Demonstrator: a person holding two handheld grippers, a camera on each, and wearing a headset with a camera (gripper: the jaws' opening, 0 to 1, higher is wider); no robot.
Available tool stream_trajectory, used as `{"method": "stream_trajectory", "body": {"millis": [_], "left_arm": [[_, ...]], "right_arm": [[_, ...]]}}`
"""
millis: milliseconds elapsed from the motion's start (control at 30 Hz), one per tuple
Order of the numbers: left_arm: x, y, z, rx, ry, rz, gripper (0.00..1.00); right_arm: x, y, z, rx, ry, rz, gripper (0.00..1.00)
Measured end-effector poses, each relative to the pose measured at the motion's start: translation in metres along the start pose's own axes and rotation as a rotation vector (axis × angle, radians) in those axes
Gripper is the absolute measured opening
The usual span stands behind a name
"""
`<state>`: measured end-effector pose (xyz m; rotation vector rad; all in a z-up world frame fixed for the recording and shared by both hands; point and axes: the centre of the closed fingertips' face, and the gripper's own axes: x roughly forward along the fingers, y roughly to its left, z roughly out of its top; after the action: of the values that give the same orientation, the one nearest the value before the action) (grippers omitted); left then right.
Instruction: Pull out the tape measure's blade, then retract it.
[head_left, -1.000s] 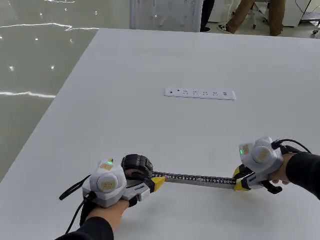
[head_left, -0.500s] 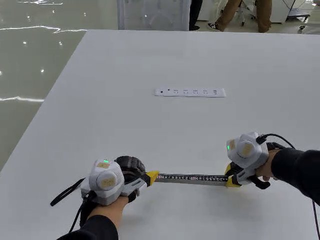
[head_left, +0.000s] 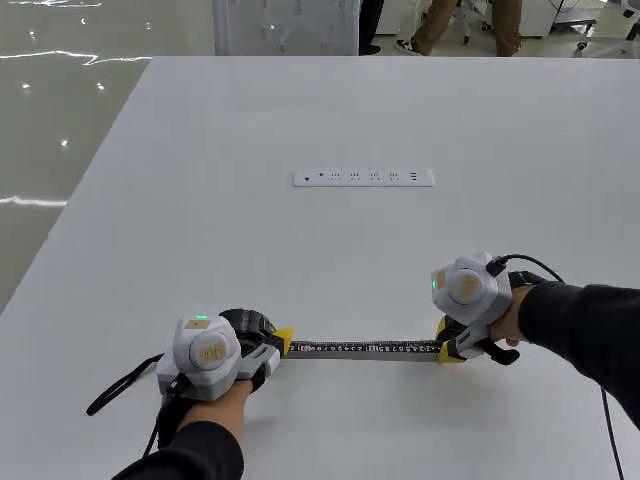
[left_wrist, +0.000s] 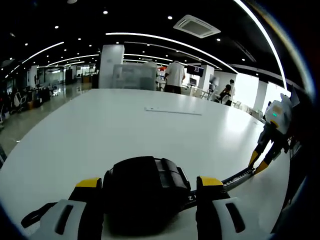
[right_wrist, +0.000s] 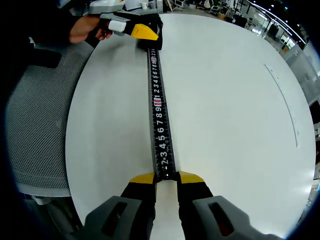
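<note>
While that black numbered blade (right_wrist: 159, 115) is out, keep it straight
Left hand-held gripper (left_wrist: 149, 182) clamps the round black tape measure case (left_wrist: 145, 197) on the white bench (head_left: 300, 250); right hand-held gripper (right_wrist: 166, 178) pinches the blade's tip. I'd move it slowly along the blade's line, no twisting.

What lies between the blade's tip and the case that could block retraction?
Nothing visible. The blade runs over bare table from the right gripper to the case in the left gripper; the power strip lies well beyond.
</note>
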<state>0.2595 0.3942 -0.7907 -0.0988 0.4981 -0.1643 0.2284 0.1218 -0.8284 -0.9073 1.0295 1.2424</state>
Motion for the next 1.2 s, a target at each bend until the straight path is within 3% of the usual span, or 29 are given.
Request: {"method": "stream_trajectory", "body": {"millis": [133, 433, 567, 1200], "left_arm": [[-0.0005, 0.0046, -0.0009, 0.024, 0.003, 0.022, 0.66], [0.0011, 0.0047, -0.0029, 0.026, 0.020, 0.015, 0.65], [0.0019, 0.0048, -0.0048, 0.021, 0.051, 0.015, 0.64], [0.0006, 0.0043, -0.0056, 0.021, 0.063, -0.002, 0.63]], "right_arm": [[0.0006, -0.0001, -0.0009, 0.000, 0.008, -0.008, 0.12], [0.0003, -0.0011, -0.0011, 0.003, 0.010, -0.004, 0.12], [0.0006, -0.0015, -0.0007, 0.003, 0.001, 0.001, 0.12], [0.0022, 0.0002, 0.0059, 0.016, -0.018, -0.012, 0.12]]}}
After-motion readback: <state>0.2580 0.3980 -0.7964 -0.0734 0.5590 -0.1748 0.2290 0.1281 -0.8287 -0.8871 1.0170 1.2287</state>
